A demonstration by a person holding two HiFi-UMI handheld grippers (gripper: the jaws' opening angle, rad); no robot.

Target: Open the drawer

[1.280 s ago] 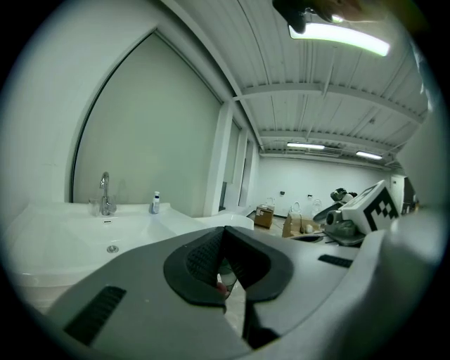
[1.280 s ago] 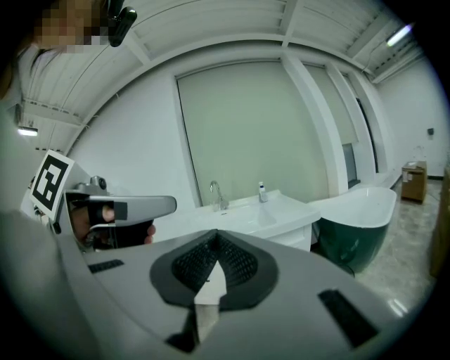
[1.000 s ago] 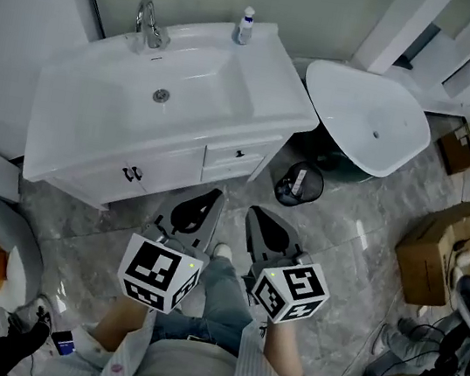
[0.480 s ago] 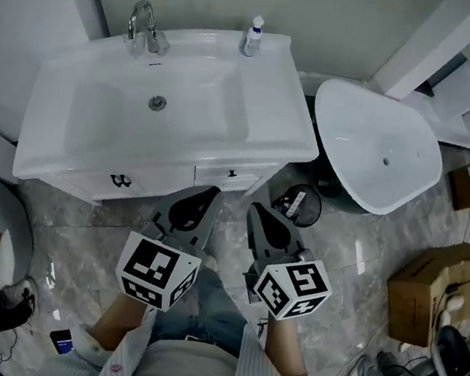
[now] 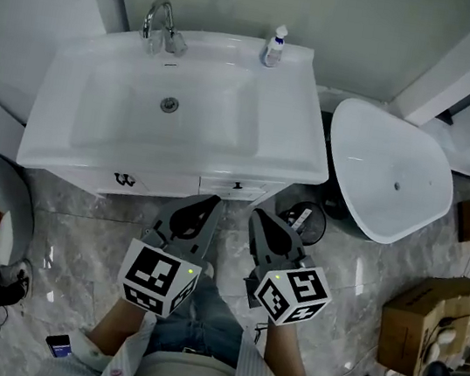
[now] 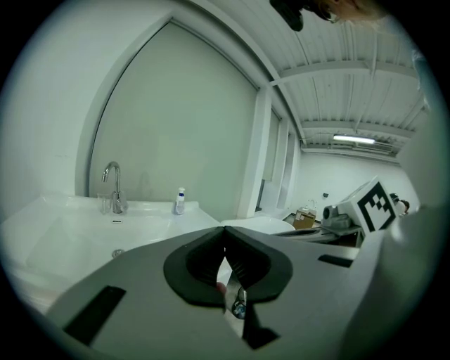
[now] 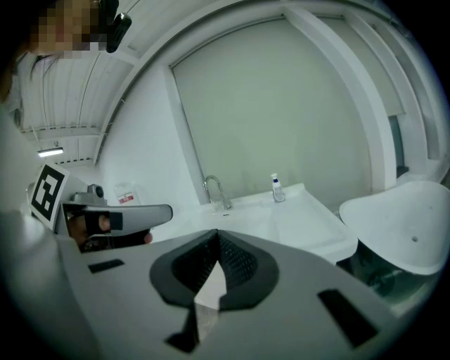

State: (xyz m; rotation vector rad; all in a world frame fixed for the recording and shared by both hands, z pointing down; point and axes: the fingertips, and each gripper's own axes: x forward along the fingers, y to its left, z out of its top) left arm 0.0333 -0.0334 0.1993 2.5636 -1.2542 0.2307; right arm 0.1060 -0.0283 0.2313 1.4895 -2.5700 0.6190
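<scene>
Grey two-jaw left gripper (image 5: 212, 200): black-padded jaws closed tip to tip, nothing between them. Grey two-jaw right gripper (image 5: 256, 213): same, jaws fully together, empty. Both sit side by side, close but apart, pointing forward and slightly down toward the cabinet front. Each carries a white marker cube (image 5: 159, 277) with black squares at its rear end, held at the person's forearms; blue jeans (image 5: 209, 304) show between them.

Just ahead of the tips is the small white flat-front drawer (image 5: 237, 188). It is closed, flush with the white vanity cabinet (image 5: 86, 177), with a small dark knob (image 5: 237, 185) in its middle. Neither gripper touches it; the left tips are the nearer. Left of the drawer are white cupboard doors with a pair of dark handles (image 5: 124, 179), also closed.

On top is a white rectangular ceramic sink (image 5: 96, 116) with a round metal drain (image 5: 169, 104), a curved chrome tap (image 5: 159, 22) at the back edge and a small clear pump bottle with a blue label (image 5: 277, 48) at the back right corner.

Right of the cabinet is a large white oval basin (image 5: 379, 174), and between it and the cabinet a round black bin (image 5: 305, 222) stands on the floor. Grey marble-pattern tile floor (image 5: 77, 237). Brown cardboard boxes (image 5: 415, 322) are well off to the right.
</scene>
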